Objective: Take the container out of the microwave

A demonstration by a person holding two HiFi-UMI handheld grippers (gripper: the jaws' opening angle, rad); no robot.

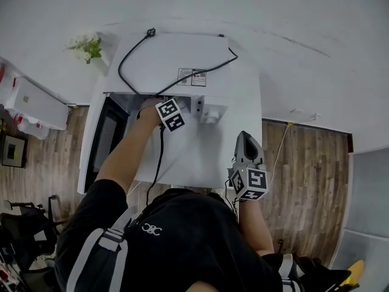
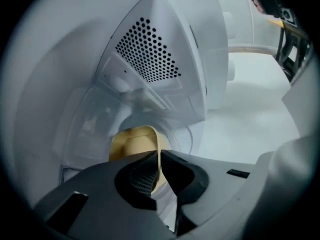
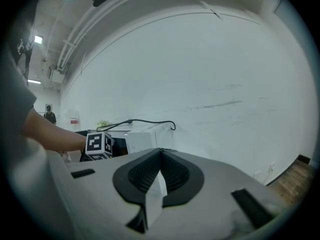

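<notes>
Left tongs point(image 2: 160, 158) clench the thin rim of a tan container point(image 2: 131, 143) inside the white microwave point(image 2: 147, 54); right tongs point(image 3: 160, 151) are clenched shut, empty.

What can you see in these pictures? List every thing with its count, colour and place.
microwave: one, white, on the table, door open
container: one, tan, inside the microwave
power cord: one, black, across the microwave's top
plant: one, green, on the table beside the microwave
table: one, white
floor: wood
left gripper: grey, inside the microwave, shut on the container's rim
right gripper: grey, outside the microwave, shut, empty
</notes>
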